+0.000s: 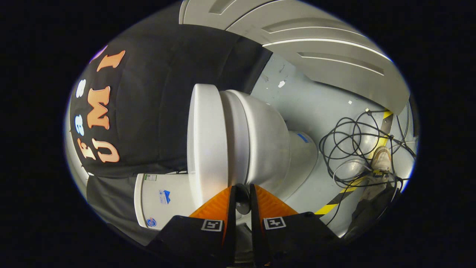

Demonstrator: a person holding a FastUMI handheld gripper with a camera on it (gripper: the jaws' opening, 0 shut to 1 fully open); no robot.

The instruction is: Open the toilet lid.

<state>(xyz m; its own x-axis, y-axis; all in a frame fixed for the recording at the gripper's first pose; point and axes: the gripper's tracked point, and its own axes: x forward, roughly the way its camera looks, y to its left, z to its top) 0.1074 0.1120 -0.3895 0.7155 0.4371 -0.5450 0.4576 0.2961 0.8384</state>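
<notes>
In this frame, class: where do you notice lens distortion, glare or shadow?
Gripper view: fisheye bends the door panels; soft sheen on the closed toilet lid; the bowl's underside falls into shade; the gripper, fingers nearly closed, is sharp.

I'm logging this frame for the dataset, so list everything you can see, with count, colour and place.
toilet: one, white, just ahead of the fingers
toilet lid: one, white, down on the bowl
tank: one, white, behind the lid
cables: a tangle, black, on the grey floor beyond the toilet
floor tape: yellow and black, under the cables
shoe: one, pale, by the cables
hand-held gripper: one, orange and black, fingers nearly closed at the lid's edge
</notes>
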